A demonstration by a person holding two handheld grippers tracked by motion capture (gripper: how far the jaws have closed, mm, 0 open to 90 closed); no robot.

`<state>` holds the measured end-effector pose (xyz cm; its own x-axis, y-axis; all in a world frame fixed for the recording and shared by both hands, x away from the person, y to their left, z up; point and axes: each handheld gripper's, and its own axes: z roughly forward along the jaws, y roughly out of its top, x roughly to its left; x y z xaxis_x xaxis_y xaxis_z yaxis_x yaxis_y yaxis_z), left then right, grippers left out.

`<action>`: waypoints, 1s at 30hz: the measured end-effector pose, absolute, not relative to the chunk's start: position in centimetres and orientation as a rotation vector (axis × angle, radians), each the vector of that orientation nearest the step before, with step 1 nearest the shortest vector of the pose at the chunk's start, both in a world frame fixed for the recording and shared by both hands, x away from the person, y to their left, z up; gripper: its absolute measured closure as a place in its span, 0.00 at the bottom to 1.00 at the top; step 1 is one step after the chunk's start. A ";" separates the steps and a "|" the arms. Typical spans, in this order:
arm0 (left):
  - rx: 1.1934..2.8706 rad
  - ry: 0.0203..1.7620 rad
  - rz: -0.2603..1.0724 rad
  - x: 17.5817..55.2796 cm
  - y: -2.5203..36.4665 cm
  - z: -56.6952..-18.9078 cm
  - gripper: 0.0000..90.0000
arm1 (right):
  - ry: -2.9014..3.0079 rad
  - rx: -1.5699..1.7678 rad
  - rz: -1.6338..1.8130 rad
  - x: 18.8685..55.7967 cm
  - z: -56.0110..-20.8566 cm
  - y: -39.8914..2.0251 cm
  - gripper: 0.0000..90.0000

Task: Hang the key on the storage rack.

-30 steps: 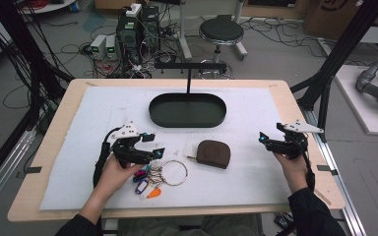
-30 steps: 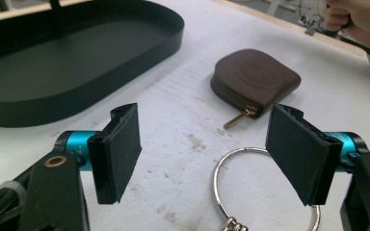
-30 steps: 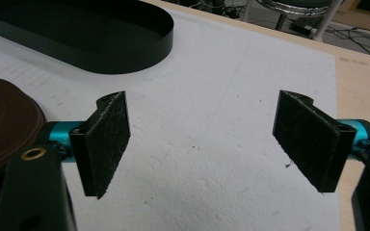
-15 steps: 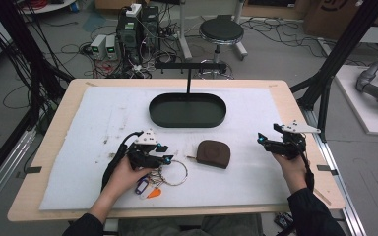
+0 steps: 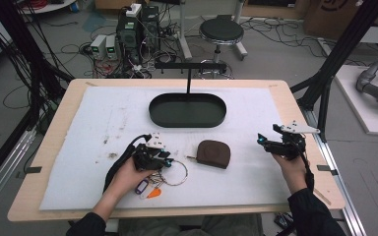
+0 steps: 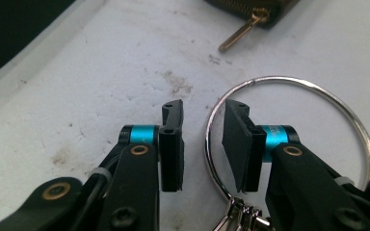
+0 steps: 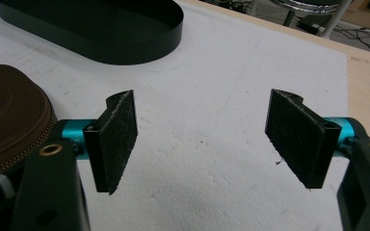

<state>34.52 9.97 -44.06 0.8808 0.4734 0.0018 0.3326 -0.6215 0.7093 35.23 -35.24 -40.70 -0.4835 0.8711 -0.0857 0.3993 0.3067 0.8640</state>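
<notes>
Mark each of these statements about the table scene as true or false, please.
1. The left tool has its jaws on either side of the key ring's wire. True; they have just been closing, and a gap remains.
2. The brown zip pouch lies inside the black oval tray. False: it lies on the white mat, in front of the tray.
3. The right tool holds the pouch. False: its jaws stand open with nothing between them.
4. The tray has nothing in it. True.

High overhead view; two close gripper views
</notes>
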 end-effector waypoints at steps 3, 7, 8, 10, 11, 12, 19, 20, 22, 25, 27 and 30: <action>2.301 0.572 0.247 34.5 9.9 -44.0 0.78 | 2.020 1.122 1.103 35.2 -40.7 -35.2 0.30; 2.313 0.553 0.263 34.2 9.7 -44.0 0.84 | 2.021 1.125 1.100 35.3 -40.7 -35.2 0.31; 2.320 0.537 0.281 33.9 9.5 -44.0 0.88 | 2.021 1.125 1.097 35.2 -40.7 -35.2 0.31; 2.321 0.526 0.300 33.7 9.4 -44.0 0.92 | 2.023 1.121 1.098 35.3 -40.8 -35.1 0.31; 2.318 0.526 0.295 33.7 9.4 -44.0 0.93 | 2.025 1.119 1.098 35.3 -40.8 -35.1 0.31; 2.316 0.531 0.290 33.7 9.4 -44.0 0.95 | 2.025 1.115 1.099 35.3 -40.8 -35.0 0.31; 2.307 0.534 0.276 33.9 9.7 -43.9 0.95 | 2.024 1.114 1.104 35.3 -40.8 -35.0 0.31; 2.304 0.538 0.278 33.9 9.7 -43.9 0.95 | 2.024 1.115 1.102 35.3 -40.8 -35.0 0.31; 2.272 0.548 0.286 34.0 10.0 -43.7 0.96 | 2.026 1.116 1.101 35.3 -40.8 -35.0 0.31; 2.217 0.561 0.300 33.9 10.5 -43.2 0.96 | 2.026 1.115 1.103 35.3 -40.8 -35.0 0.31; 2.167 0.570 0.312 33.8 10.9 -42.7 0.96 | 2.027 1.114 1.103 35.3 -40.8 -35.0 0.31; 2.100 0.559 0.341 33.6 11.6 -41.9 0.96 | 2.026 1.114 1.103 35.3 -40.8 -35.0 0.31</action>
<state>33.59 11.62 -41.88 0.8591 0.5109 0.0298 0.2600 -0.4860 0.8344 35.28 -35.04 -40.77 -0.4890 0.8677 -0.0892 0.3959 0.3119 0.8637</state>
